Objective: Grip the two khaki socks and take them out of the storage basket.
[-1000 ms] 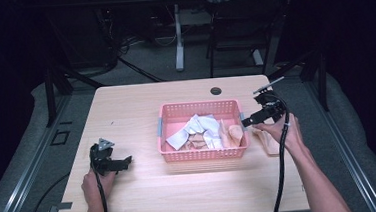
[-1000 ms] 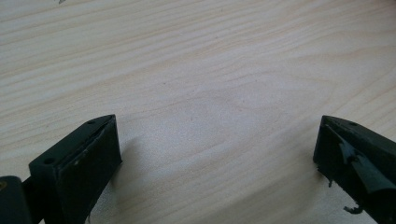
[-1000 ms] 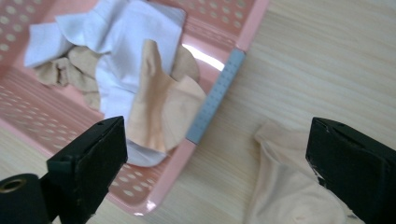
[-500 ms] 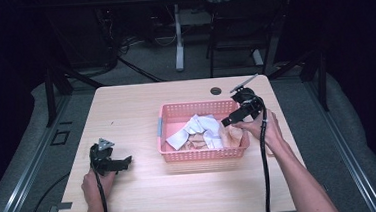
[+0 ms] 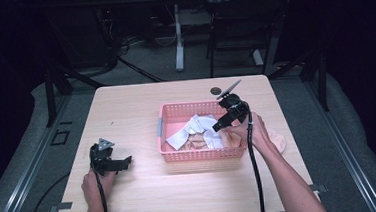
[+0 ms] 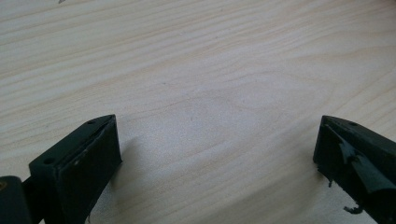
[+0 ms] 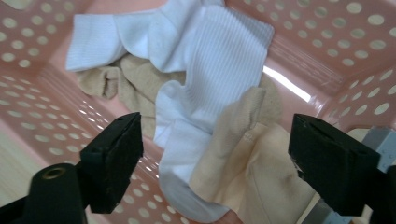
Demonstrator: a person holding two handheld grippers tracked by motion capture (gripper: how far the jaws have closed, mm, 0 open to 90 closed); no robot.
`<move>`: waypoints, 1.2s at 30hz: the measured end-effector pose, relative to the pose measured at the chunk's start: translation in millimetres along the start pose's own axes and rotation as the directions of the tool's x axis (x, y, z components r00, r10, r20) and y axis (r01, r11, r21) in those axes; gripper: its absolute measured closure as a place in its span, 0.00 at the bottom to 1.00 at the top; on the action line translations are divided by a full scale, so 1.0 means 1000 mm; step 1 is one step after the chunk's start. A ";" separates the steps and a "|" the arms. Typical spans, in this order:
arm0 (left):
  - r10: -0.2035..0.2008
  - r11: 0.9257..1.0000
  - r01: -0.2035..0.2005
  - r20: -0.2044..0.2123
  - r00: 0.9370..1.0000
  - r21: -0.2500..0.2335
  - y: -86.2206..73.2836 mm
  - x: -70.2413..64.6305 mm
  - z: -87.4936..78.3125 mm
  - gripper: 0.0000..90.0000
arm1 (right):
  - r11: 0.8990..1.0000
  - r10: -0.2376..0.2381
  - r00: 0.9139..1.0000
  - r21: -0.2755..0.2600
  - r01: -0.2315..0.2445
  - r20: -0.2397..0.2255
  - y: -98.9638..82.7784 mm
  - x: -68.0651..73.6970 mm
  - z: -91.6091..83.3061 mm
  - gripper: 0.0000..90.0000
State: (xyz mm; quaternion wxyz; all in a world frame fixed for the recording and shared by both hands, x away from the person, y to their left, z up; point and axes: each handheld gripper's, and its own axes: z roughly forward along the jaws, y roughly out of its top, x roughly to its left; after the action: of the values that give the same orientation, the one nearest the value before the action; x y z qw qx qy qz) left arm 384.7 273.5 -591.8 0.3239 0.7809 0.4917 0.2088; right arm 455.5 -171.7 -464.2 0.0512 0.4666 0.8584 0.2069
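The tabletop [image 5: 141, 104] was seen from the high view carrying a pink perforated basket [image 5: 179, 156] toward its right half, with a small dark disc [image 5: 216, 90] lying just beyond the basket's far rim. Inside the basket a loose heap of socks was piled: white socks [image 7: 210, 70] lay across and over beige socks [image 7: 252, 158], the whole heap sitting toward the basket's right end. One more pale pink piece [image 5: 277, 141] lay on the tabletop just outside the basket's right wall, partly hidden by the person's right hand.

The step in hand was judged to be the reach for a sock. The right claw [image 5: 216, 127] was held over the heap inside the basket; its jaws had just been closing somewhat but stood spread, with a white sock and a beige sock lying below and between them and no pad pressed on cloth. The left claw [image 5: 125, 163] was rested near the tabletop's left front, well apart from the basket, its jaws spread wide over bare wood.

For the next move, a further descent of the right claw was judged necessary, so that a single sock could be pinched. Since the white and beige socks overlapped, a careful aim at one fold was called for, lest two be lifted together.
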 end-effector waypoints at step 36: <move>0.000 1.000 0.000 0.000 1.000 0.000 0.000 0.000 0.000 0.00 | 0.986 0.048 0.996 0.159 -0.059 0.072 -0.010 -0.012 0.047 0.94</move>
State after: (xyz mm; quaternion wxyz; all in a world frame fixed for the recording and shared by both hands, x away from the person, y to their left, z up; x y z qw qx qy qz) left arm 384.8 273.5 -591.9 0.3241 0.7808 0.4917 0.2086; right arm 467.3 -171.6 -511.9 0.0370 0.4991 0.8571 0.1223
